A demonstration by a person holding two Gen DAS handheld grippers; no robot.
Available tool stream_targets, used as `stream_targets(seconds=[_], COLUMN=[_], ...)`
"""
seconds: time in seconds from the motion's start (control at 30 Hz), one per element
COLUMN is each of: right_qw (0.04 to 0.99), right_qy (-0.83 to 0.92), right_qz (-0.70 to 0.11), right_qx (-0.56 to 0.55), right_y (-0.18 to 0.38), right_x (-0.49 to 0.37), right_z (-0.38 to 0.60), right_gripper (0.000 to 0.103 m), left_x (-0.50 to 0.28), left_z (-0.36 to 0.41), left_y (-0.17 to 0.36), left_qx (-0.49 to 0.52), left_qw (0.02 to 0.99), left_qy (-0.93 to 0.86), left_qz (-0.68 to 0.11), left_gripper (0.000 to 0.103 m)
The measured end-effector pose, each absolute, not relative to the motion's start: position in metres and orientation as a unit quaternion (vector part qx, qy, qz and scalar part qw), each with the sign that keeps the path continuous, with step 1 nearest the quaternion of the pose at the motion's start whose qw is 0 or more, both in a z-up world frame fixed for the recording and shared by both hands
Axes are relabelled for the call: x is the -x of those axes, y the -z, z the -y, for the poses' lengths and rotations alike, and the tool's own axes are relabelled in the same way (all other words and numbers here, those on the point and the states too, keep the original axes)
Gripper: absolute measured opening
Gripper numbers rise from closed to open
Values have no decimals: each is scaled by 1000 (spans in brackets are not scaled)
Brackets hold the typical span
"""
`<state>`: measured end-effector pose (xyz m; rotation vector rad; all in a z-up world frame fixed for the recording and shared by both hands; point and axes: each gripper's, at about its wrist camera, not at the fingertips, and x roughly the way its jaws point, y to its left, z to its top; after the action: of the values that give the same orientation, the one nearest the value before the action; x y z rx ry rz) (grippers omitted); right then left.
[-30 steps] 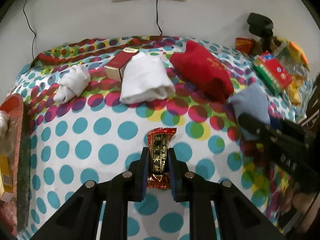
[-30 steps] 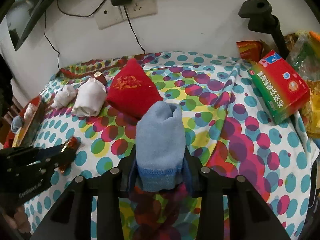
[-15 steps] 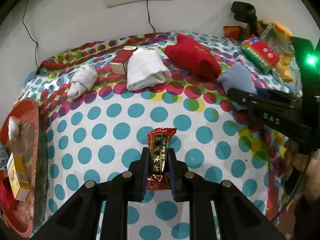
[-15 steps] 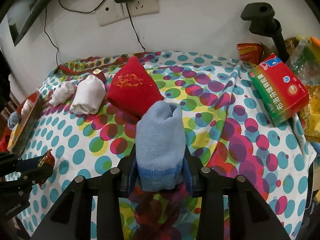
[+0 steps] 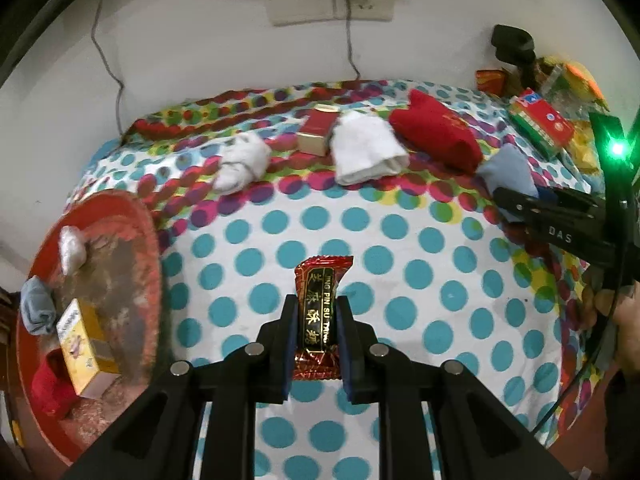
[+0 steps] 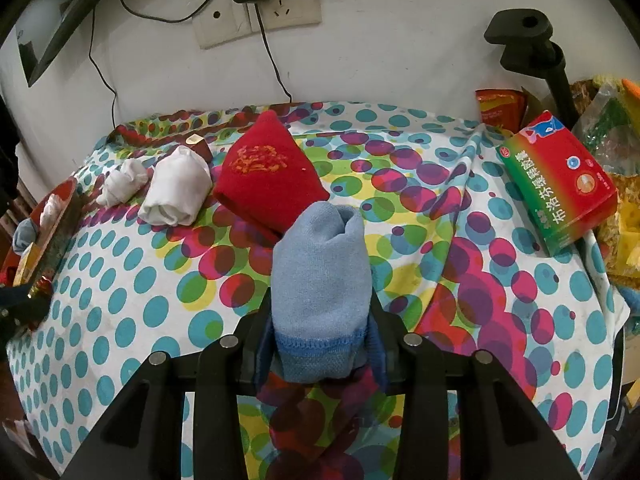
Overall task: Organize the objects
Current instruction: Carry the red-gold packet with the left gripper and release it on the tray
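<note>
My left gripper (image 5: pixel 318 316) is shut on a red candy wrapper (image 5: pixel 320 300) with gold lettering, held above the dotted tablecloth (image 5: pixel 400 240). A red tray (image 5: pixel 148 264) at the left holds a yellow box (image 5: pixel 82 352), a blue-grey sock, a red sock and a white bundle. My right gripper (image 6: pixel 320 320) is shut on a rolled light-blue sock (image 6: pixel 320 280), which also shows in the left wrist view (image 5: pixel 506 172). A red sock (image 6: pixel 264 176), a large white roll (image 6: pixel 176 188) and a small white sock (image 6: pixel 122 180) lie at the back.
A red-and-gold box (image 5: pixel 316 132) lies behind the white roll. A green-and-red medicine box (image 6: pixel 556 184), snack packets and a black stand (image 6: pixel 532 48) crowd the right side. A wall with sockets and cables is behind the table.
My left gripper has moved back and to the left with the candy wrapper, bringing the red tray into full view. The right gripper with the blue sock has barely moved.
</note>
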<state>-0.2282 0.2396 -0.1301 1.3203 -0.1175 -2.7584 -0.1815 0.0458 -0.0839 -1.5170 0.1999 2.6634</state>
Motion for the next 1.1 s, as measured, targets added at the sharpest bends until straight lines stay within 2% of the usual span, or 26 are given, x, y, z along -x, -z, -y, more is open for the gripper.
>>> stream_targets(seconds=[1.1], right_qw=[42], right_qy=[900], right_qz=[36], right_qx=[-432], right_y=[131], right_x=[228], right_z=[-237], right_gripper=[41], left_x=[198], left_z=[71], left_y=[68], left_qx=[498], left_qw=[-56], left_qy=[-864], left_qz=[-36], left_gripper=[18])
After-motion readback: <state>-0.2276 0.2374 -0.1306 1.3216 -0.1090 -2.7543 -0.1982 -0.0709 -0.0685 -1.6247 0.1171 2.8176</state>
